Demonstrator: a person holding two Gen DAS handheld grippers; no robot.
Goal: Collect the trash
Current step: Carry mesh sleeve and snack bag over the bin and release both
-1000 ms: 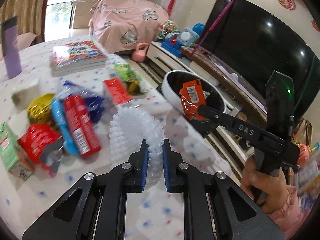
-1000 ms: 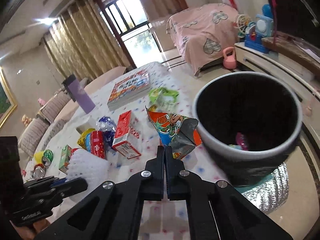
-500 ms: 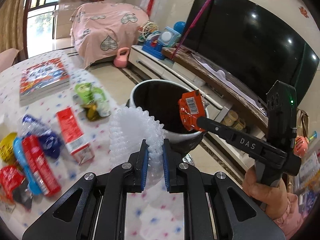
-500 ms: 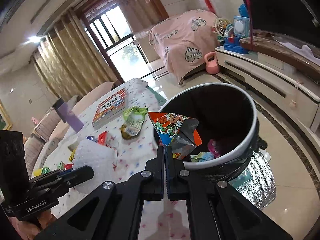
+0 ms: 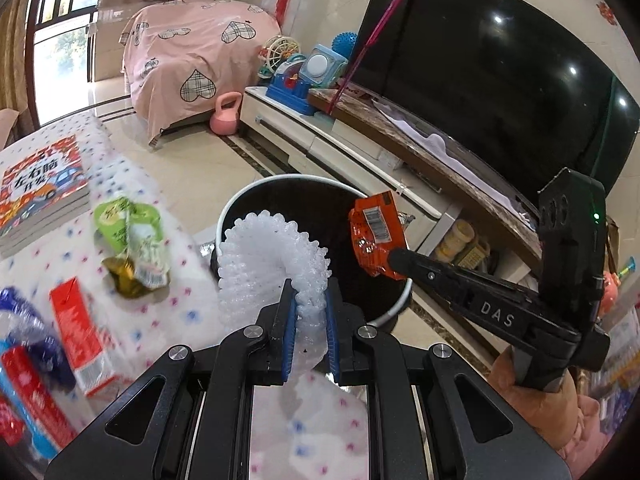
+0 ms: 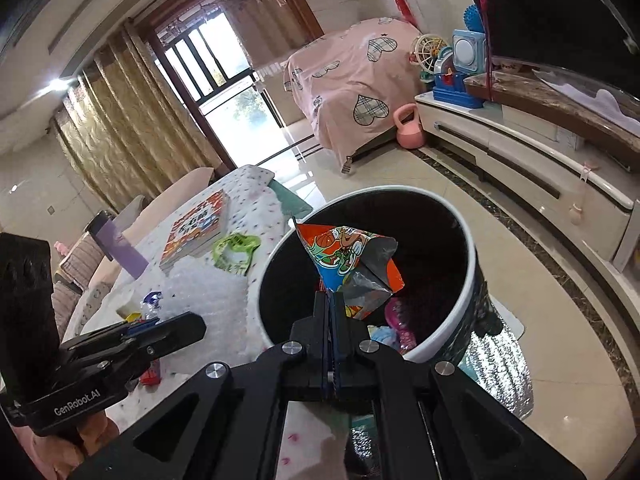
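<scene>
Left gripper (image 5: 308, 300): my jaws were clenched on the white foam net (image 5: 272, 256), which curled up in front of the bin's near rim.
Right gripper (image 6: 331, 304): my jaws were pressed together on the orange snack wrapper (image 6: 348, 256), and it hung over the open mouth of the bin.
Trash bin (image 6: 472, 280): round, white rim, black inside, standing on the floor just beside the tabletop; some small colourful pieces lay at its bottom.
Tabletop (image 5: 168, 312): covered with a white cloth with small coloured dots. On it lay a green wrapper (image 5: 132, 240), a red carton (image 5: 80, 344), a stack of books (image 5: 40, 188) and, at the left edge, some blurred red and blue packets.
Floor (image 6: 500, 208): shiny beige tiles with a dark border strip.
Room: a large black television (image 5: 480, 80) on a long low cabinet (image 6: 520, 152), toys at its end, a pink kettlebell (image 5: 226, 114) on the floor, furniture under a pink cover with hearts (image 5: 192, 52), golden curtains (image 6: 120, 140) beside a bright window.
</scene>
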